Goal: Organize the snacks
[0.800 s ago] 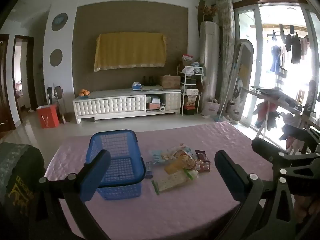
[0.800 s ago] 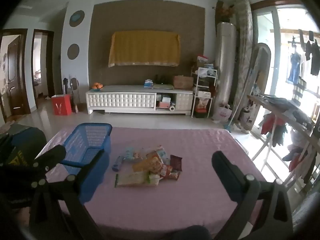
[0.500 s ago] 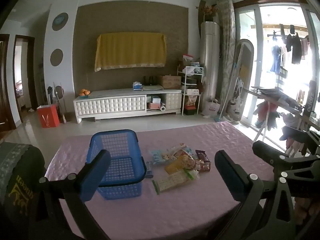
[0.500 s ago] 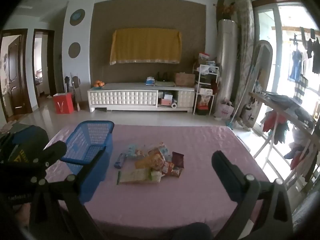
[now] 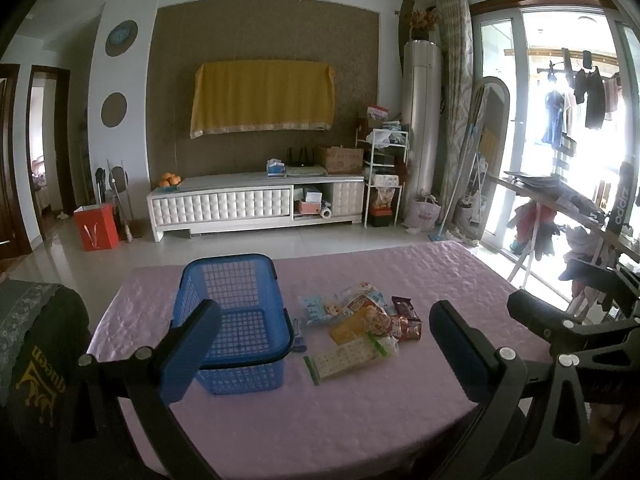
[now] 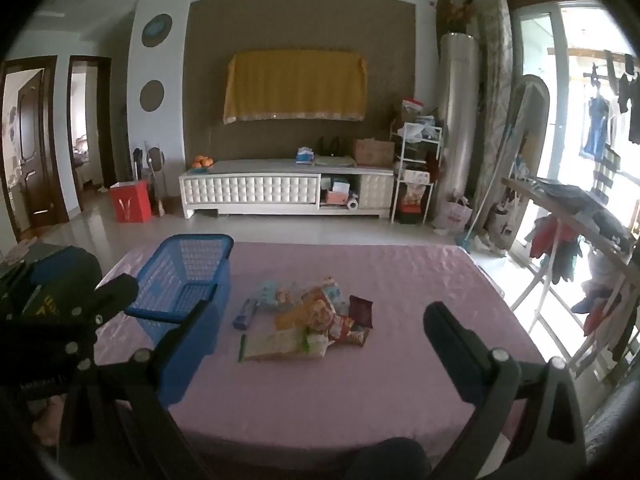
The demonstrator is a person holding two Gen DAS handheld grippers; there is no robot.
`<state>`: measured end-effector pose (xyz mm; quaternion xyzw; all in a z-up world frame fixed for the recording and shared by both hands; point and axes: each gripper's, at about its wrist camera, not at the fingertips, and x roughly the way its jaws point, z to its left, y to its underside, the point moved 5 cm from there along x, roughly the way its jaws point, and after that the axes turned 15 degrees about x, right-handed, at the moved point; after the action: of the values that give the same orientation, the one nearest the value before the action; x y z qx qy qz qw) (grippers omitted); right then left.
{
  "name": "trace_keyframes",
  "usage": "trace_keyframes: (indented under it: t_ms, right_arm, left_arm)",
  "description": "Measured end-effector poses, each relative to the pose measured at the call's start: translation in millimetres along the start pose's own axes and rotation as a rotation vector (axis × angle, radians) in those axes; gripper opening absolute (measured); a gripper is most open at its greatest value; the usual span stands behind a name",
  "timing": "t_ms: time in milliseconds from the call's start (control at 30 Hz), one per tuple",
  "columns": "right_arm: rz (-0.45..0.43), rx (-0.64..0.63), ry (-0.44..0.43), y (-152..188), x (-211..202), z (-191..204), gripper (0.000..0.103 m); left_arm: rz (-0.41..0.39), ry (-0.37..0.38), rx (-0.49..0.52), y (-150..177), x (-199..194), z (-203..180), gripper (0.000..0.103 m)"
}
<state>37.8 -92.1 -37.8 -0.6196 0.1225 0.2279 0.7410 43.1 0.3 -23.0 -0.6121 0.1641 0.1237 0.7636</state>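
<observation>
A blue plastic basket [image 5: 236, 320] [image 6: 182, 276] stands empty on the left of a table with a pink cloth [image 5: 360, 404] [image 6: 320, 392]. Right of the basket lies a heap of several snack packets [image 5: 360, 328] [image 6: 316, 320], with a small blue packet [image 6: 244, 314] between heap and basket. My left gripper [image 5: 324, 350] hovers open over the near side of the table, nothing between its fingers. My right gripper [image 6: 316, 354] is also open and empty, held short of the heap. Each gripper shows at the edge of the other's view.
Beyond the table are a tiled floor, a white low cabinet [image 5: 256, 204] [image 6: 288, 192], a red bin [image 5: 96, 226] and a clothes rack [image 5: 560, 208] by the bright window on the right. A dark bag [image 5: 36, 340] sits at the table's left.
The right wrist view has shifted slightly: basket and snacks sit a little further right and higher in it. The left view is nearly unchanged. Both grippers stay open.
</observation>
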Motion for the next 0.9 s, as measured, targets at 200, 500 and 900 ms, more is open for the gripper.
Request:
trace_keyframes:
  t_ms: [200,500,900]
  right_arm:
    - [0.009,0.003,-0.004,1.4,1.1,0.5,0.103]
    - [0.006,-0.003,-0.004,1.7,0.4,0.2,0.103]
    - [0.011,-0.01,-0.006,4.0,-0.7,1.6,0.103]
  left_arm:
    - [0.004,0.004,0.0,2.6,0.7,-2.0,0.103]
    - [0.006,0.005,0.0,4.2,1.3,-2.6,0.103]
    - [0.008,0.004,0.003,7.8,1.8,-2.4,0.103]
